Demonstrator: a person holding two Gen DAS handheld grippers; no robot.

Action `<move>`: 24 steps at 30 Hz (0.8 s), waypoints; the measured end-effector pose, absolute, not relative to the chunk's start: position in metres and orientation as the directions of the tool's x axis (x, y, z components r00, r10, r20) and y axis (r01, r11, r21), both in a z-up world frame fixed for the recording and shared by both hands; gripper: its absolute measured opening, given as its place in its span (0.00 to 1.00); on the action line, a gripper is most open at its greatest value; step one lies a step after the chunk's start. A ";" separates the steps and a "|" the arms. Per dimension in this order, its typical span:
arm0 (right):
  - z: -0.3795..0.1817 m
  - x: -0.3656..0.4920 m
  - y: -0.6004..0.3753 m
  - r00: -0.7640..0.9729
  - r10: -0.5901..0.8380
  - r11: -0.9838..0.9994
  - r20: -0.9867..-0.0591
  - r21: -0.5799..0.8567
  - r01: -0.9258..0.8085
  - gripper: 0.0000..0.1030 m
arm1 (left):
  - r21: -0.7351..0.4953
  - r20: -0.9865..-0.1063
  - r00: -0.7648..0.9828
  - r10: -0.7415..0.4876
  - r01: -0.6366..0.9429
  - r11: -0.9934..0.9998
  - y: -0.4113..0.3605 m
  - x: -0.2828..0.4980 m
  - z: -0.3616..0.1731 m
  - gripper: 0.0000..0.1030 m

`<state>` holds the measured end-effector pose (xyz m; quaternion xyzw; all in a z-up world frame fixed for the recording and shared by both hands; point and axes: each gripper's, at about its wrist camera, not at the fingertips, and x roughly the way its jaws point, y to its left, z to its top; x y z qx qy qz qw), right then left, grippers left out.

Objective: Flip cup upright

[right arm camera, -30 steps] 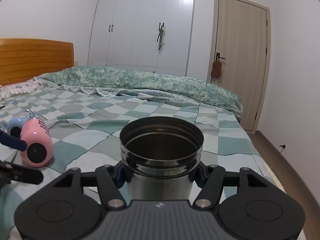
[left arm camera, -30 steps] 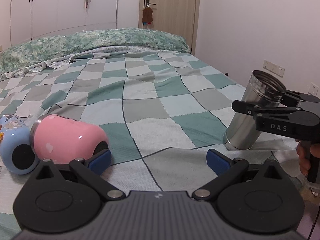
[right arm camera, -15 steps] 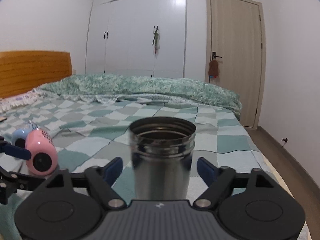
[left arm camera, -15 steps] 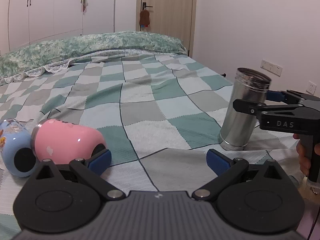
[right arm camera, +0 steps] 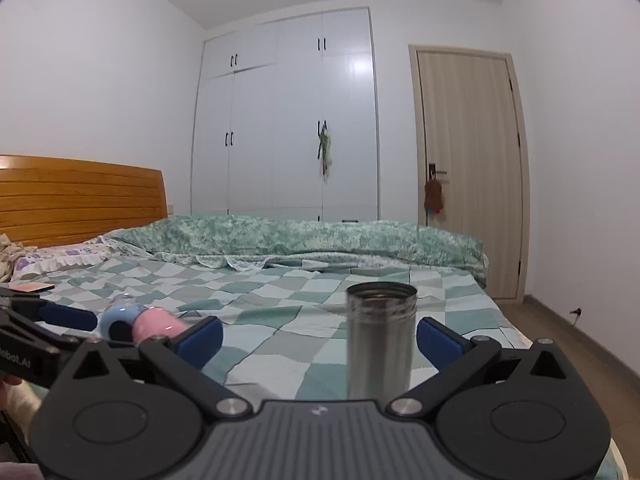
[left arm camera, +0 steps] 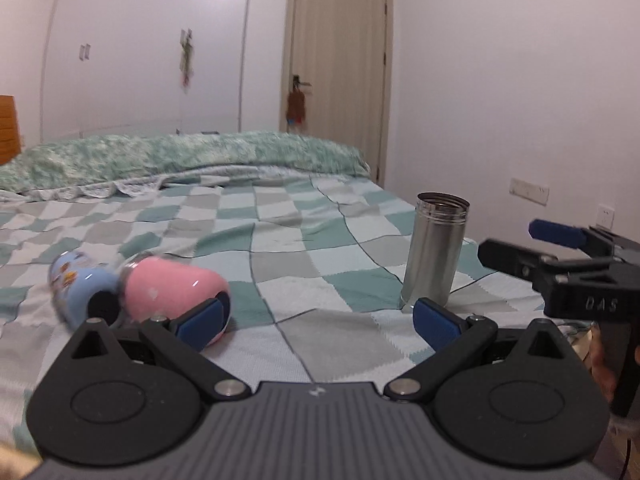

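Steel cup standing upright, both claws spread wide.
I am seeing the cylindrical stainless-steel cup (right arm camera: 380, 340) sitting upright on the green-checked bedspread (left arm camera: 280, 248), ahead of my right gripper (right arm camera: 319, 334); my left gripper (left arm camera: 318, 318) is hovering empty near it.

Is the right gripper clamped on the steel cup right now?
No, the right gripper has its blue pads spread wide, with gaps on both sides of the steel cup, which stands upright on the checked blanket.
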<state>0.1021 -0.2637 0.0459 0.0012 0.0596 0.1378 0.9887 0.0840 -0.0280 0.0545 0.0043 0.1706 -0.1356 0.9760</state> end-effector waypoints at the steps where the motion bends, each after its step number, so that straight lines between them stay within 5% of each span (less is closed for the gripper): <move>1: 0.042 0.093 -0.260 0.956 0.273 0.962 -0.112 0.012 -0.273 1.00 | -0.046 -0.321 0.912 -0.256 0.255 0.966 -0.027 0.076 0.051 1.00; 13: -0.004 0.041 -0.256 0.969 0.228 0.973 -0.099 -0.020 -0.231 1.00 | -0.035 -0.139 0.982 -0.126 0.123 0.992 -0.026 0.023 0.001 1.00; 24: -0.005 0.036 -0.257 0.976 0.206 0.978 -0.067 -0.032 -0.208 1.00 | -0.022 -0.112 0.989 -0.094 0.092 0.996 -0.028 0.018 -0.007 1.00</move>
